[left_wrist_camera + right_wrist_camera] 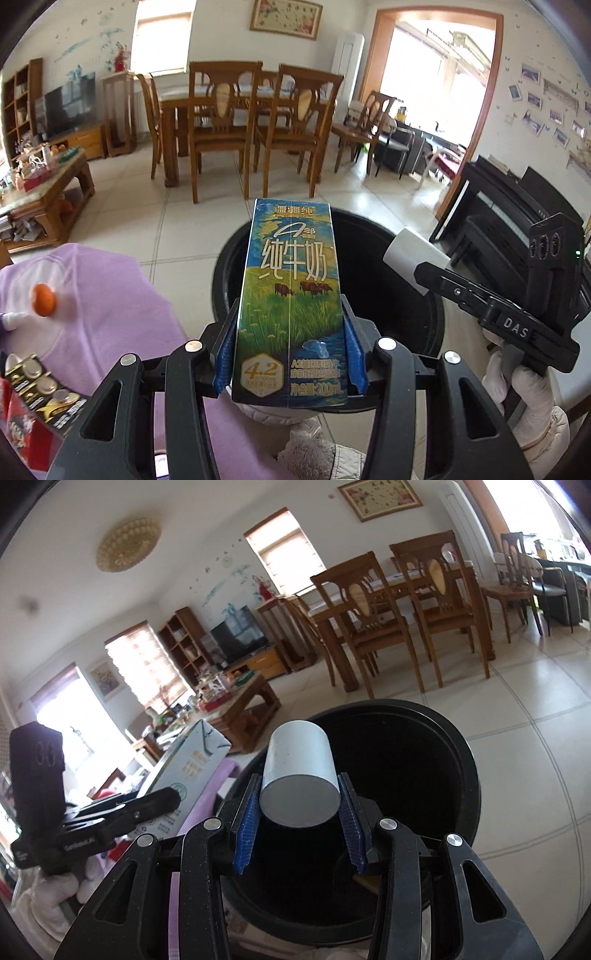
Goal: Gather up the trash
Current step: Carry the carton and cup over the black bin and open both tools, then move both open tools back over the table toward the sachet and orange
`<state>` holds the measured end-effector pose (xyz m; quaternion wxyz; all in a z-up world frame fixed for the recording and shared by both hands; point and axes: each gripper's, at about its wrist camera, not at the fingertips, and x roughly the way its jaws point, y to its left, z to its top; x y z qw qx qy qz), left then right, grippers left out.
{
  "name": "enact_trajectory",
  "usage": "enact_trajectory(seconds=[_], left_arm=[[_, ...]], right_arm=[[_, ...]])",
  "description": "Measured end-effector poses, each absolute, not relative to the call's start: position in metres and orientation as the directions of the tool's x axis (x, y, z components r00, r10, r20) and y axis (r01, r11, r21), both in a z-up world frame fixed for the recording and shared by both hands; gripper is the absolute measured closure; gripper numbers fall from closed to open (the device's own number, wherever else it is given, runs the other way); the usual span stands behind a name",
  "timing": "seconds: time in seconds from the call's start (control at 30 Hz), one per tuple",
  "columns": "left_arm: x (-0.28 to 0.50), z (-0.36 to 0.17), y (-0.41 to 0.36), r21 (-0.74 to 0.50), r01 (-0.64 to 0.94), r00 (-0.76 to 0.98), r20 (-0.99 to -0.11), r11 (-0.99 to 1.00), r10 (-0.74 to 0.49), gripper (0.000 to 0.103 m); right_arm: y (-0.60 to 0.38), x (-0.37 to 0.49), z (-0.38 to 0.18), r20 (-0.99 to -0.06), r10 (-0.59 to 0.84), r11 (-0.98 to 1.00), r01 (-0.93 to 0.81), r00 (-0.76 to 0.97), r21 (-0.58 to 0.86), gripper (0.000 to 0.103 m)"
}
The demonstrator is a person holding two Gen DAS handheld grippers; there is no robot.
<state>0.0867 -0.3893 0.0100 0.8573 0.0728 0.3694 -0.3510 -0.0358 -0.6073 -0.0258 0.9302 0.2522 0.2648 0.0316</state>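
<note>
black bin point(388, 258) is sitting just below both loads: your left hand-held gripper point(290, 347) is clenching the milk carton point(291, 295), your right hand-held gripper point(299, 827) the white cup point(299, 775); releasing off-centre risks clipping the rim.

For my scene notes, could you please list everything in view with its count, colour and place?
milk carton: one, blue and green, clamped in the left gripper above the bin
paper cup: one, white, clamped in the right gripper above the bin
trash bin: one, black, on the floor below both grippers
purple cloth: one, left of the bin
dining chairs: several, brown wood, round the dining table at the back
coffee table: one, wood, cluttered, far left
television: one, black, on a low cabinet
piano: one, black, right
left gripper: black, blue pads
right gripper: black, blue pads
gloved hand: one, white, holding the right gripper
</note>
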Motion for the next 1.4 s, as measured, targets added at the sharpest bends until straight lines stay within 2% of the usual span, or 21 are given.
enact_trajectory(seconds=[0.4, 0.93, 1.1, 1.13, 1.17, 1.23, 1.3, 1.4], left_arm=[[0.093, -0.022, -0.425, -0.132, 0.672, 0.394, -0.769, 0.728, -0.504, 0.055], [0.085, -0.024, -0.431, -0.104, 0.68, 0.4, -0.778, 0.726, -0.485, 0.053], [0.079, -0.022, -0.427, -0.092, 0.673, 0.41, -0.78, 0.734, -0.473, 0.052], [0.078, -0.021, -0.425, -0.09, 0.672, 0.414, -0.777, 0.735, -0.474, 0.051], [0.077, -0.019, -0.424, -0.087, 0.672, 0.419, -0.774, 0.735, -0.475, 0.049], [0.072, -0.011, -0.419, -0.065, 0.668, 0.453, -0.755, 0.742, -0.475, 0.03], [0.067, -0.005, -0.413, -0.041, 0.663, 0.49, -0.731, 0.747, -0.475, 0.023], [0.058, 0.007, -0.405, -0.022, 0.664, 0.524, -0.698, 0.747, -0.487, 0.02]], right_arm=[[-0.606, -0.033, -0.053, -0.492, 0.192, 0.856, 0.1, 0.849, 0.507, 0.062], [-0.602, -0.026, -0.057, -0.508, 0.188, 0.854, 0.116, 0.841, 0.508, 0.062], [-0.597, -0.026, -0.059, -0.512, 0.193, 0.857, 0.111, 0.837, 0.504, 0.06], [-0.595, -0.025, -0.058, -0.513, 0.193, 0.857, 0.111, 0.836, 0.503, 0.057], [-0.594, -0.024, -0.057, -0.511, 0.191, 0.857, 0.111, 0.838, 0.503, 0.047], [-0.591, -0.025, -0.055, -0.505, 0.185, 0.857, 0.113, 0.843, 0.503, 0.036], [-0.588, -0.025, -0.052, -0.504, 0.18, 0.86, 0.114, 0.845, 0.498, 0.036], [-0.584, -0.024, -0.047, -0.498, 0.173, 0.861, 0.115, 0.85, 0.495, 0.031]])
